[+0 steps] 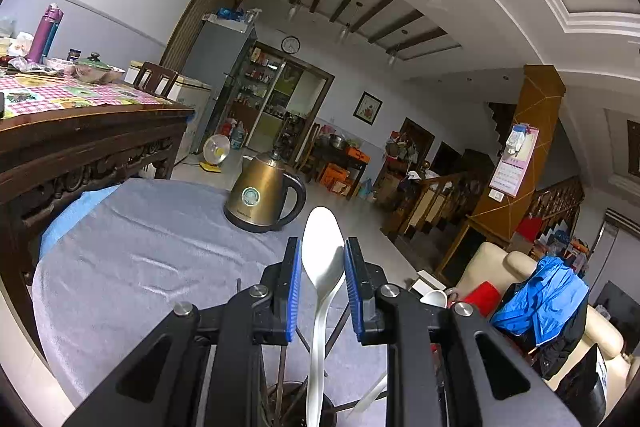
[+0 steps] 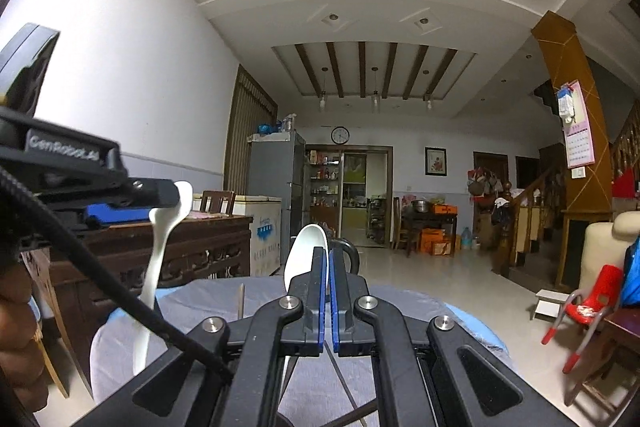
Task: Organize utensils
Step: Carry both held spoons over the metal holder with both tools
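Observation:
In the left wrist view a white spoon (image 1: 322, 259) stands upright between the fingers of my left gripper (image 1: 322, 267), bowl up, handle running down into a dark holder (image 1: 296, 403) at the bottom edge with several thin sticks. The blue pads stand apart on either side of the spoon with small gaps. In the right wrist view my right gripper (image 2: 329, 279) has its pads almost together, with the bowl of a second white spoon (image 2: 303, 251) rising just behind the left finger. The left gripper (image 2: 168, 193) and its spoon (image 2: 160, 235) show at the left.
A round table with a grey cloth (image 1: 140, 259) bears a brass kettle (image 1: 264, 195). A dark carved wooden table (image 1: 80, 143) with dishes stands to the left. A cream sofa with a blue jacket (image 1: 548, 295) and a red chair (image 2: 588, 303) stand to the right.

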The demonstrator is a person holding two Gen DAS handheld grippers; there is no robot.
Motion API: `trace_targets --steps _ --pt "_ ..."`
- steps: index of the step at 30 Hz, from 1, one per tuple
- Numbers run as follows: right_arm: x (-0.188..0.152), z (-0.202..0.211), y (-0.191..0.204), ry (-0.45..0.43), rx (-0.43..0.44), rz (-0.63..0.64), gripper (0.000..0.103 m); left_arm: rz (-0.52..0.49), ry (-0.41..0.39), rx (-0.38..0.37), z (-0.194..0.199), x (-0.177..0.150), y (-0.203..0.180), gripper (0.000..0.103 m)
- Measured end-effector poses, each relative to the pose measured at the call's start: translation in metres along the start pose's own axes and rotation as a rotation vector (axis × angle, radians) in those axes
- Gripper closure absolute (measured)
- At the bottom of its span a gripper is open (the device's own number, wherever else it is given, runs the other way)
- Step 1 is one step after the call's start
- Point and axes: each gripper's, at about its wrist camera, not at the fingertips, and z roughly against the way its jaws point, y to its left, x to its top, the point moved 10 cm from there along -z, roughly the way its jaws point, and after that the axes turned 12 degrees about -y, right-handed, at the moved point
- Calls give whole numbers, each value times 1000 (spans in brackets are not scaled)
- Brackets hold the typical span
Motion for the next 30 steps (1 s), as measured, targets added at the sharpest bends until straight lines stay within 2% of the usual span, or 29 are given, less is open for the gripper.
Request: trace_targets --steps 6,11,18,30 --pt "-13 -2 -2 25 -2 -3 101 -32 5 7 -6 -10 -4 81" --pt "-22 2 -2 45 -6 -4 101 -20 13 2 -10 -17 -4 81" --pt "-23 4 -2 61 -4 -10 101 -19 -8 -18 -17 -24 -10 81" --pt "-32 2 -4 90 0 -20 101 -22 7 7 -29 -38 -5 81"
